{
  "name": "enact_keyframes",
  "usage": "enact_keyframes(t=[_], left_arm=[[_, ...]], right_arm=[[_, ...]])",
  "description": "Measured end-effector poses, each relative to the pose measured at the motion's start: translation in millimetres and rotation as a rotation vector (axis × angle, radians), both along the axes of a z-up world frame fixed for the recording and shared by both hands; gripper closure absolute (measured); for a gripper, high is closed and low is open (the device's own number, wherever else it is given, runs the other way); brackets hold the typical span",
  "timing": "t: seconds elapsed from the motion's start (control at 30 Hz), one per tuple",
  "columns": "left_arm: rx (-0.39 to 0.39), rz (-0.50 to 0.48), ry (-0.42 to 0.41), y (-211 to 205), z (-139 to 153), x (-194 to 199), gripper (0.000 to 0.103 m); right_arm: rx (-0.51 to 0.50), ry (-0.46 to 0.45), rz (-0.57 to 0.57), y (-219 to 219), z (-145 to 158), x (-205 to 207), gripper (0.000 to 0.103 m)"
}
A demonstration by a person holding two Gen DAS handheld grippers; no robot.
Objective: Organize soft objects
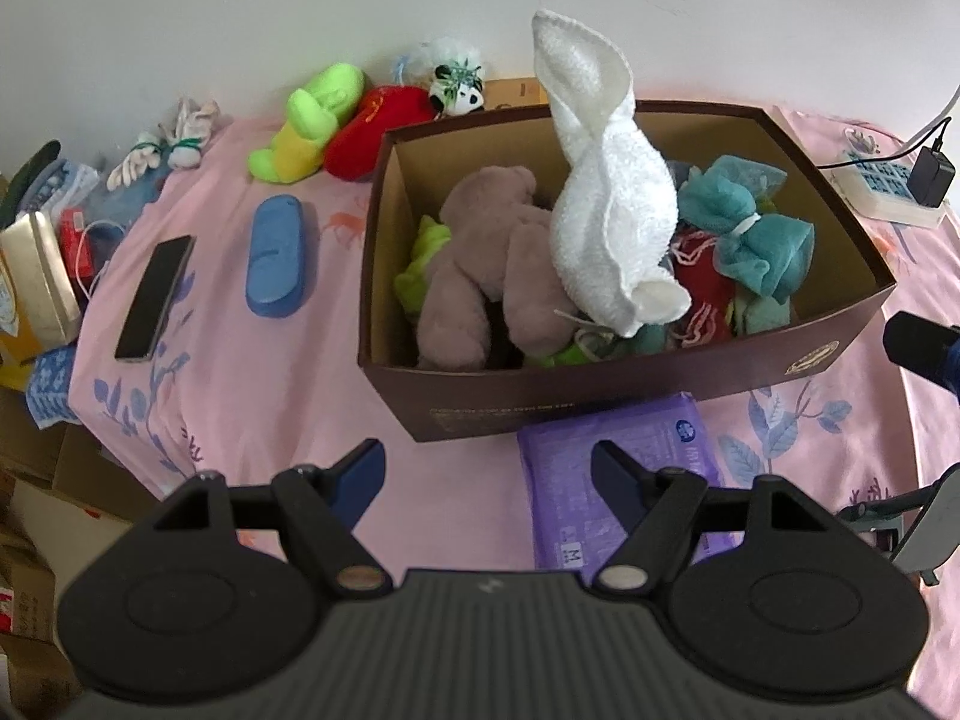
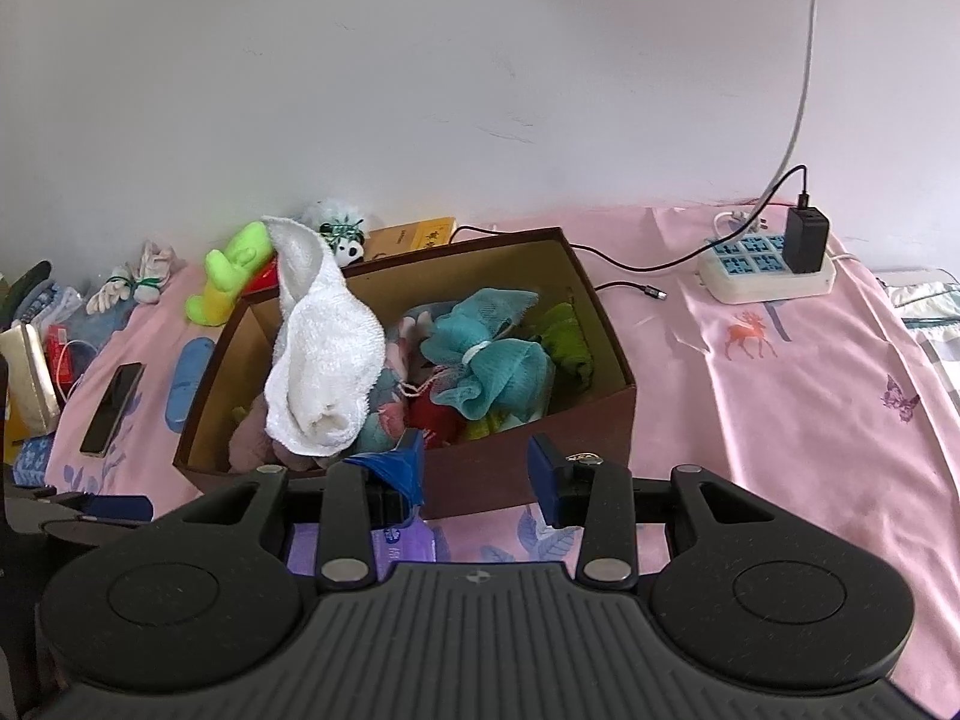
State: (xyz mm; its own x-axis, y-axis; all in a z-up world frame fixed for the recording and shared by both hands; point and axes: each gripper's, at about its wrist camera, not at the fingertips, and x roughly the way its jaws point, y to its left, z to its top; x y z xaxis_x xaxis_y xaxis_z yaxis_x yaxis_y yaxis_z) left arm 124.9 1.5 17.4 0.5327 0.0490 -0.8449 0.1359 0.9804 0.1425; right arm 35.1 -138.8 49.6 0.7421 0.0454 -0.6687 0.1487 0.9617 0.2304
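The white towel (image 1: pixel 606 180) stood upright in the brown box (image 1: pixel 660 384), its long axis near vertical, its rounded tip pointing up and leaning toward the far wall above the rim, and its lower fold resting on the tan plush bear (image 1: pixel 486 264) and the teal mesh puff (image 1: pixel 744 228). I judged it top-heavy: a nudge to the box could have tipped it over the rim onto the pink sheet (image 1: pixel 252 420). My left gripper (image 1: pixel 487 480) hung before the box, jaws wide apart and empty. My right gripper (image 2: pixel 474 474) had its jaws partly apart, holding nothing, close to the box's near wall.
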Motion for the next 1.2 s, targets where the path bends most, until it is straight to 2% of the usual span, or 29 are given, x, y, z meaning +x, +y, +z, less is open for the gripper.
enact_keyframes(t=[1.2], left_arm=[[-0.028, 0.054, -0.069, 19, 8, 9, 0.026]], right_arm=[[-0.025, 0.021, 0.057, 11, -12, 16, 0.081]])
